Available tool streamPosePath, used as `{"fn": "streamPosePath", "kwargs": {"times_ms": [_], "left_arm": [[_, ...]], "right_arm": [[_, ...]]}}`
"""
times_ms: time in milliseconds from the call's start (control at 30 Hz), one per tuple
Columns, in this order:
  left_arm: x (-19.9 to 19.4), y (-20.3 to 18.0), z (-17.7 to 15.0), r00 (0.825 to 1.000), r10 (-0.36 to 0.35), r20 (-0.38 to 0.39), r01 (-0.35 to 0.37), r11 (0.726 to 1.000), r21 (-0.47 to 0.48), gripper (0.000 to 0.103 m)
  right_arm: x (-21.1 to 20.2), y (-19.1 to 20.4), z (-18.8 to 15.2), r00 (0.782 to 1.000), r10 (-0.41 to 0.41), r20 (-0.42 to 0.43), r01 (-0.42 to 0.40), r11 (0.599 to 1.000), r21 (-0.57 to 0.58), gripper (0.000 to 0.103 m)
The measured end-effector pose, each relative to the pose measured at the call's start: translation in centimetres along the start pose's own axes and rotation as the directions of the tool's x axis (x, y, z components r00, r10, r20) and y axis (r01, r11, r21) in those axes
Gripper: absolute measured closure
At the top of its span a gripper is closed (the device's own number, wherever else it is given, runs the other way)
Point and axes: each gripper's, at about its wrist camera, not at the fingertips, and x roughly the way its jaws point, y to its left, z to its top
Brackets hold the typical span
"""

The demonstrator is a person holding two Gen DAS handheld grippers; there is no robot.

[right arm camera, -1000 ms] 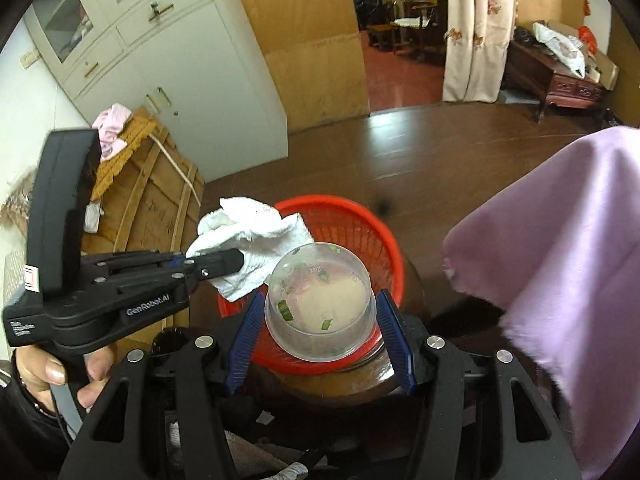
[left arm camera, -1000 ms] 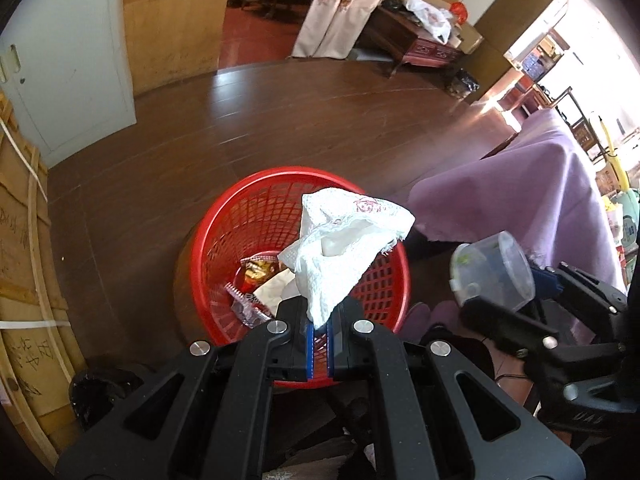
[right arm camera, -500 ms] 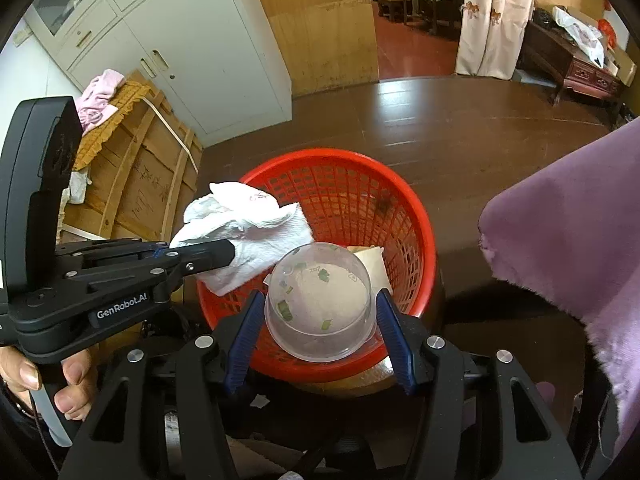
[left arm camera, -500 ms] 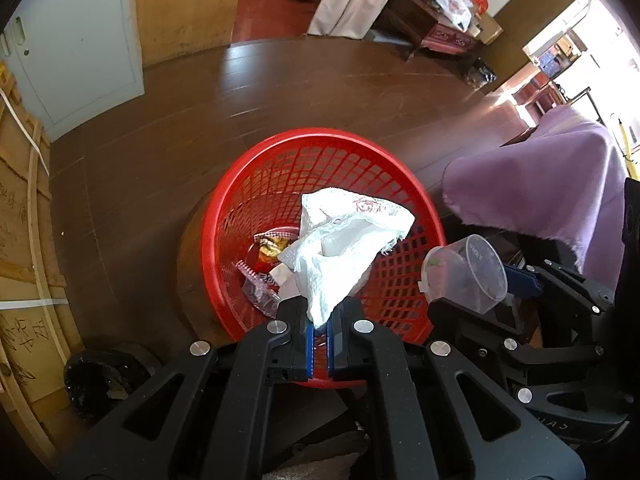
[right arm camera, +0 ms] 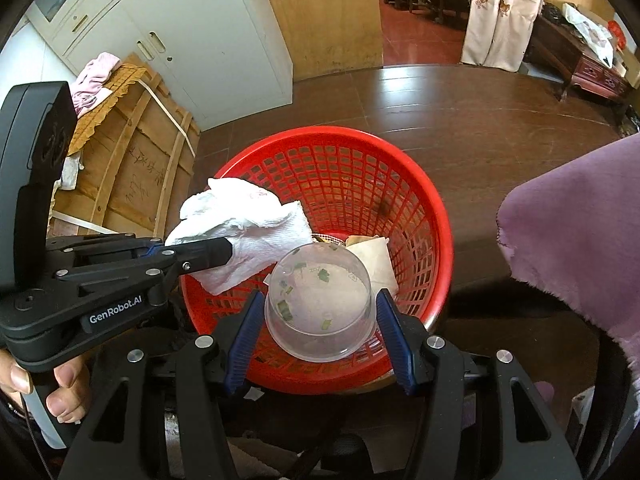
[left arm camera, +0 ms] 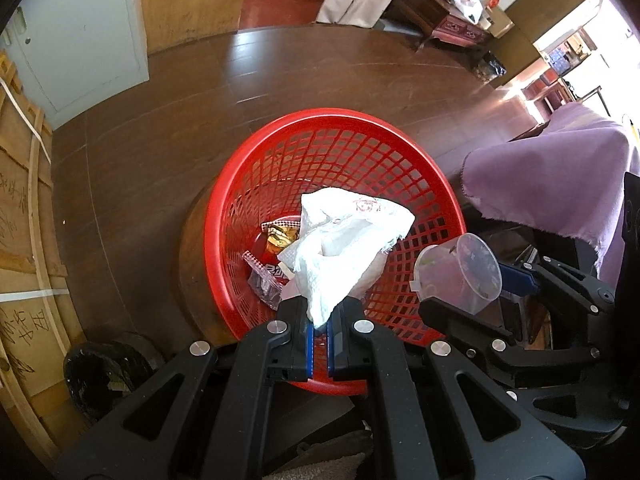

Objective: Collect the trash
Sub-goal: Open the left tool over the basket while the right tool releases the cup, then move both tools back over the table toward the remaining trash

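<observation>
While both tools hang over the red basket (left arm camera: 256,184), the left gripper (left arm camera: 318,326) has its jaws pressed nearly together on the lower corner of a crumpled white tissue (left arm camera: 344,248); the rest of the tissue billows up over the near half of the basket, above the near rim, not yet let go; in the right wrist view the same tissue (right arm camera: 244,232) juts from the left gripper (right arm camera: 224,250) over the basket's left rim; the right gripper (right arm camera: 320,320) stands about half open, its blue pads (right arm camera: 244,336) pressed against either side of a clear plastic cup (right arm camera: 320,304) with green flecks stuck to its wall; the cup lies tilted with its mouth towards the camera, above the basket's near rim (right arm camera: 320,376); from the left wrist the cup (left arm camera: 460,272) shows at the basket's right edge; wrappers (left arm camera: 276,256) lie on the basket's bottom; the basket sits on a round stand on the dark wooden floor (left arm camera: 280,80); a purple cloth (left arm camera: 560,172) hangs to the right of the basket, apart from it; a hand (right arm camera: 44,388) grips the left tool's handle at the lower left edge.
</observation>
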Motion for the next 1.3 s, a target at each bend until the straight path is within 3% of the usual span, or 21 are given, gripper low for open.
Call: {"fn": "streamPosePath", "kwargs": {"times_ms": [267, 367, 467, 600, 933, 1233, 1300], "left_arm": [[0.8, 0.4, 0.3, 0.999, -0.018, -0.026, 0.018, 1.000, -0.010, 0.094], [0.9, 0.4, 0.4, 0.999, -0.031, -0.036, 0.030, 0.999, -0.014, 0.087], [0.7, 0.6, 0.4, 0.999, -0.030, -0.030, 0.030, 0.999, -0.029, 0.077], [-0.2, 0.7, 0.5, 1.000, -0.017, 0.001, 0.017, 0.999, -0.036, 0.052], [-3.2, -0.8, 0.2, 0.997, -0.033, 0.064, 0.034, 0.999, -0.021, 0.030], [-7.0, -4.5, -0.2, 0.990, -0.004, 0.139, 0.000, 1.000, 0.031, 0.024], [-7.9, -5.8, -0.4, 0.987, 0.000, 0.158, -0.008, 0.999, 0.053, 0.022]], "right_arm": [[0.8, 0.2, 0.0, 1.000, -0.006, -0.002, 0.006, 1.000, 0.013, 0.045], [1.0, 0.0, 0.0, 1.000, -0.022, -0.003, 0.022, 1.000, 0.016, 0.045], [0.8, -0.2, -0.2, 1.000, -0.027, -0.002, 0.027, 0.999, 0.020, 0.045], [0.3, -0.5, -0.5, 1.000, -0.028, 0.002, 0.028, 0.999, 0.029, 0.045], [-2.5, -0.8, -1.8, 0.999, -0.040, 0.035, 0.039, 0.999, 0.019, 0.045], [-8.3, -1.4, -3.7, 0.988, -0.061, 0.142, 0.060, 0.998, 0.017, 0.043], [-10.2, -1.6, -4.5, 0.981, -0.084, 0.175, 0.084, 0.996, 0.011, 0.036]]}}
